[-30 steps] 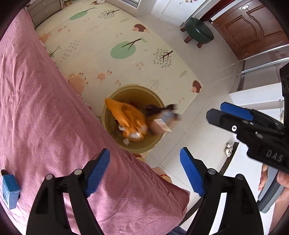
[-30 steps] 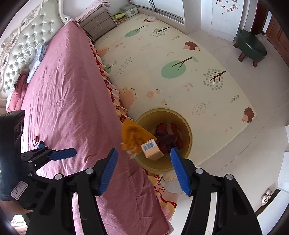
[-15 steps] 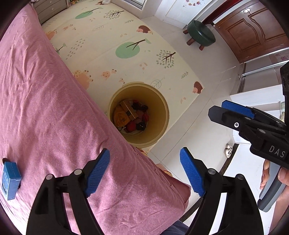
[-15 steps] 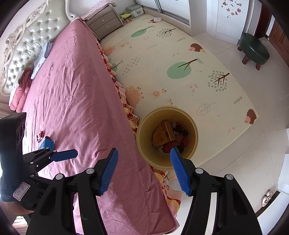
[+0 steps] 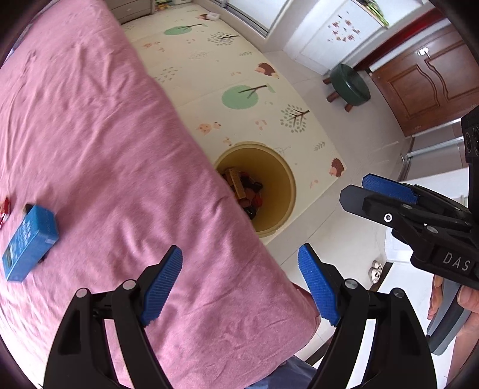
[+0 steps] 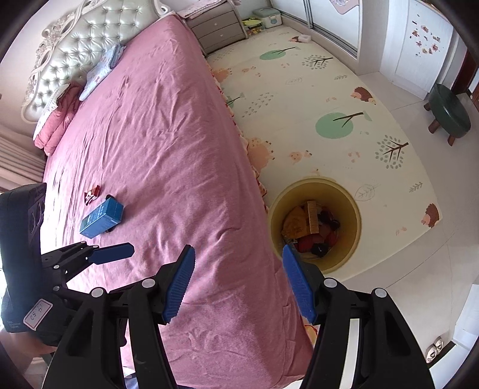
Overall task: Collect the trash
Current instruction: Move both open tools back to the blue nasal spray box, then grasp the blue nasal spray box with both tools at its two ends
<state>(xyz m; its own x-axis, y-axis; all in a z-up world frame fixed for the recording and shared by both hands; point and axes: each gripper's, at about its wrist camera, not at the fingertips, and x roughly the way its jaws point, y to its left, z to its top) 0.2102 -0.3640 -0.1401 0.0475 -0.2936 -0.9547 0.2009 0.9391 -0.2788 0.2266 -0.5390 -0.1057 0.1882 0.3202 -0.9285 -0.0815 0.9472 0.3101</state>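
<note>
A yellow trash bin (image 6: pixel 353 209) stands on the floor beside the bed and holds an orange bag, a small carton and dark wrappers; it also shows in the left wrist view (image 5: pixel 284 182). A blue box (image 5: pixel 28 242) lies on the pink bedspread (image 5: pixel 104 134), also in the right wrist view (image 6: pixel 101 218). A small red wrapper (image 6: pixel 92 194) lies just beyond it. My left gripper (image 5: pixel 239 284) is open and empty above the bed edge. My right gripper (image 6: pixel 238 281) is open and empty above the bed's corner, near the bin.
A patterned play mat (image 6: pixel 314 104) covers the floor beside the bed. A green stool (image 6: pixel 449 116) stands at the far right, near a wooden door (image 5: pixel 425 77). A nightstand (image 6: pixel 218 27) and headboard (image 6: pixel 83 45) are at the bed's far end. Pillows (image 6: pixel 60 116) lie there.
The orange bag and small carton fell from the air into the bin. Both grippers have swung left over the bed, bringing the blue box closer into view.
</note>
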